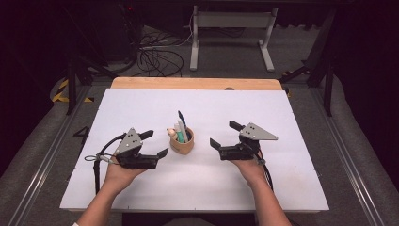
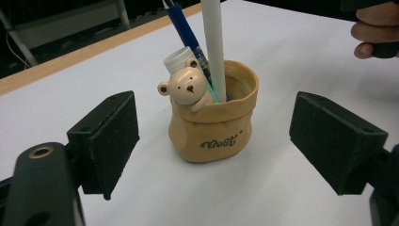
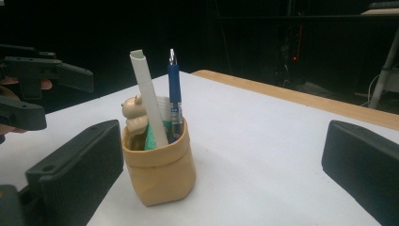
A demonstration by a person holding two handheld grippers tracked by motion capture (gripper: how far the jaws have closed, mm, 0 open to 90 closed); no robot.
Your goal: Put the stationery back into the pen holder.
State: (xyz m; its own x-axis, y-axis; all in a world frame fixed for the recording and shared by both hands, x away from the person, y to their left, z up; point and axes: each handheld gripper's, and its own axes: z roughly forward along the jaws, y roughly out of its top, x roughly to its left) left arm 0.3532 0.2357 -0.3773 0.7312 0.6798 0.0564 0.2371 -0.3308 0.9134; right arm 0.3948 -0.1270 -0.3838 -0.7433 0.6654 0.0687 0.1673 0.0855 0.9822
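1 pen holder [image 1: 181,142] w/ 2 pens, 2 hand-held grippers wide apart.

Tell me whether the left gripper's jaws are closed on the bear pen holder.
No. In the left gripper view the left gripper stands wide open, its pads apart from the bear pen holder on both sides.

— Any writing to read here?

— One word, in dark script on the front of the tan pen holder [image 2: 214,136], low in the middle of the left gripper view, below the little bear figure [image 2: 187,89]. It looks like "Best", though the first letter is hard to make out.

— Anything else?

— A figure that looks like a "4" on the floor [image 1: 83,133], at the left of the high view beside the table's edge. The blue pen [image 3: 174,101] carries a label band, too small to read.
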